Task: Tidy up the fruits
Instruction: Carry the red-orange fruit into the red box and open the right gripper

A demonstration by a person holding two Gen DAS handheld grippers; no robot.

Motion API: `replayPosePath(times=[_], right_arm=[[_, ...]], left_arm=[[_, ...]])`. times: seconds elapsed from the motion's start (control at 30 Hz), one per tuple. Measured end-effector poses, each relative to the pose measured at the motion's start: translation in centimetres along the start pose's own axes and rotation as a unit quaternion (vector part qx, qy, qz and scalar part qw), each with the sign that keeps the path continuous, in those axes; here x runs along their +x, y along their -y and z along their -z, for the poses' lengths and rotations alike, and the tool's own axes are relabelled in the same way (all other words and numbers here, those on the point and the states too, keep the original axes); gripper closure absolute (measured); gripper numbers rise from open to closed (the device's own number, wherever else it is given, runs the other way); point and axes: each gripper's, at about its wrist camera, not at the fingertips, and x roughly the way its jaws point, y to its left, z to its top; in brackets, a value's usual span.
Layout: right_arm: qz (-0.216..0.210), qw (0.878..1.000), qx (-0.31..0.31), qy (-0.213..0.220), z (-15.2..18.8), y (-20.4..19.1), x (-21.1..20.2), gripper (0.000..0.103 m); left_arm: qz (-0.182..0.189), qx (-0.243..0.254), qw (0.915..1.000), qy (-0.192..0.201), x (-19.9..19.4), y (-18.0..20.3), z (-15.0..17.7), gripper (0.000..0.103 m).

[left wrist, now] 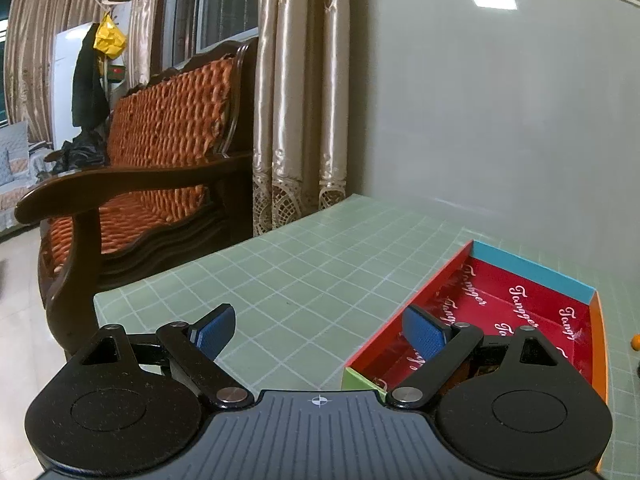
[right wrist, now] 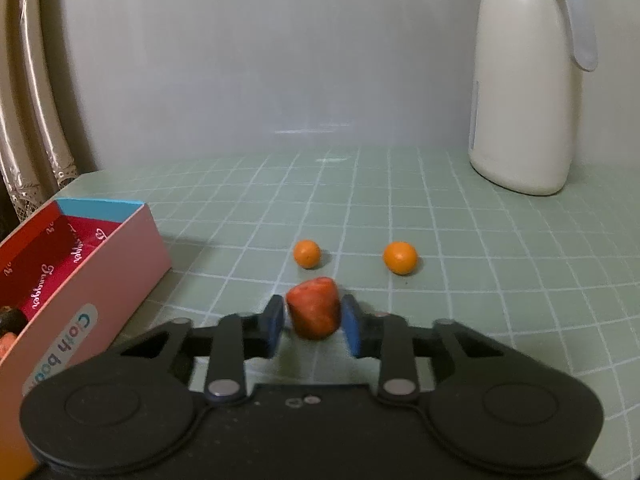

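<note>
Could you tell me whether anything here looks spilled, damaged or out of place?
Nothing looks spilled or damaged. Two small oranges lie loose on the green mat, outside the red-lined box. The right gripper holds a reddish fruit.

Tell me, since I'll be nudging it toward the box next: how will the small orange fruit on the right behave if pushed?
The right orange fruit looks round and smooth, so it will probably roll rather than slide. The gridded mat looks flat, with nothing nearby to stop it. It seems small and likely light, so a gentle push may send it far.
</note>
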Motion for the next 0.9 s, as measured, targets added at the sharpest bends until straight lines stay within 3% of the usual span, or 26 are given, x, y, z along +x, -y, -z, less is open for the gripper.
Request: replayPosePath(times=[0.33,0.63,0.9], right_arm=[[-0.037,0.999,-0.006,0.032,-0.1,-1.5,-2.2,0.075],[-0.134,0.987,-0.047,0.072,-0.9,-6.3,-6.2,0.075],[-0.205,0.972,-0.098,0.053,-0.1,-11.2,-7.1,0.075]], left_arm=[[-0.007,-0.012,0.9999,-0.002,0.1,-0.5,0.0,0.013],[-0.018,-0.012,0.9998,0.0,0.0,-1.0,0.2,0.013],[-0.034,-0.023,0.9992,-0.003,0.1,-2.4,0.3,0.013]])
